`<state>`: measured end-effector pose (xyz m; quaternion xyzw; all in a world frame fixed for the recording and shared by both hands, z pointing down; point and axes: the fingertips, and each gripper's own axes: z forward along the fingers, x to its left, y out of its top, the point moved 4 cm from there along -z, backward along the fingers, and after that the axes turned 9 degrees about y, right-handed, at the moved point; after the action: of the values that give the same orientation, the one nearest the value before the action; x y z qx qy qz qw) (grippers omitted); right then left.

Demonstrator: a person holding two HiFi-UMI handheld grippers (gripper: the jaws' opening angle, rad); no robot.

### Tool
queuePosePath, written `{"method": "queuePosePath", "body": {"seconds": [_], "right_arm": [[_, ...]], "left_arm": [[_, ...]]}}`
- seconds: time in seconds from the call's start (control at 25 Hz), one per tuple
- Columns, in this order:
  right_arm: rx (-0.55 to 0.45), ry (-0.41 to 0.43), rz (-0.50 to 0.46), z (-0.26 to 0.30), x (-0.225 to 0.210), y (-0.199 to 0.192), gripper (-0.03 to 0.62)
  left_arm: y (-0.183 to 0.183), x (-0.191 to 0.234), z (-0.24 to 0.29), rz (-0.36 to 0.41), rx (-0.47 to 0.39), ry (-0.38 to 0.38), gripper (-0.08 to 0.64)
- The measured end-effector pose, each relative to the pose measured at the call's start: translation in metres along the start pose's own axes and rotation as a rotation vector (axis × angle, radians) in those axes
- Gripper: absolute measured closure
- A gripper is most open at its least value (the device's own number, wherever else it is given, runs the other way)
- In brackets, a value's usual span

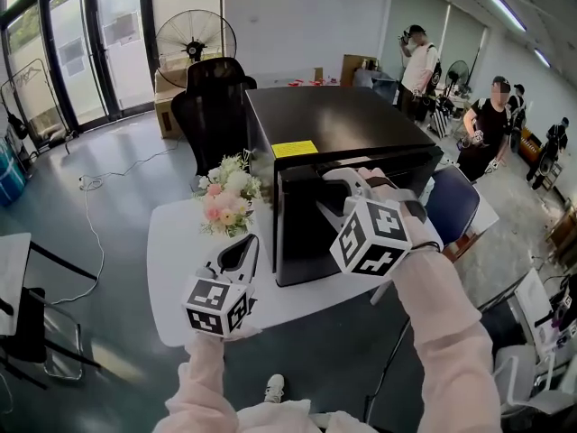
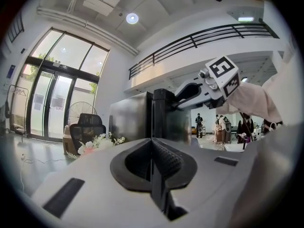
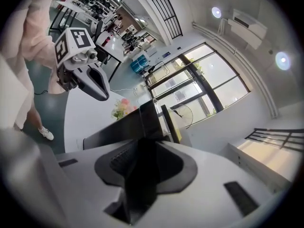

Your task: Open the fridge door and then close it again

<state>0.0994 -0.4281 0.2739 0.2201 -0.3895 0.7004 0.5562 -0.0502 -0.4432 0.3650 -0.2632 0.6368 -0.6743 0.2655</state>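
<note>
Right gripper (image 1: 326, 179) clamped on fridge door (image 1: 297, 233) top edge. Left gripper (image 1: 243, 246) closed, empty, left of fridge door, beside flowers (image 1: 227, 197), over counter (image 1: 171, 269).

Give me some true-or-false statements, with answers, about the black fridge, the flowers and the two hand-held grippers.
1. The right hand-held gripper grips the top edge of the black fridge door. True.
2. The left hand-held gripper holds the pink and white flower bouquet. False: its jaws are together and empty.
3. The bouquet stands on top of the black box-shaped fridge. False: it stands on the white table, beside the fridge.
4. A yellow rectangular sticker lies on the fridge's top. True.
</note>
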Motion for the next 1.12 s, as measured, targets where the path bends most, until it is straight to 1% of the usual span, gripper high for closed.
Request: {"method": "queuePosePath", "body": {"seconds": [0.12, 0.24, 0.64, 1.12], "right_arm": [[-0.030, 0.008, -0.022, -0.023, 0.018, -0.004, 0.475], [-0.036, 0.007, -0.037, -0.045, 0.034, -0.008, 0.469], [-0.034, 0.023, -0.062, -0.089, 0.064, -0.025, 0.462], [-0.052, 0.030, -0.090, -0.127, 0.085, -0.044, 0.456]], "left_arm": [[-0.002, 0.000, -0.005, -0.010, -0.002, 0.015, 0.549], [-0.002, -0.006, -0.014, -0.025, -0.004, 0.021, 0.549], [-0.007, -0.056, -0.042, -0.015, 0.007, 0.001, 0.549], [-0.010, -0.087, -0.092, -0.004, 0.016, 0.061, 0.549]]}}
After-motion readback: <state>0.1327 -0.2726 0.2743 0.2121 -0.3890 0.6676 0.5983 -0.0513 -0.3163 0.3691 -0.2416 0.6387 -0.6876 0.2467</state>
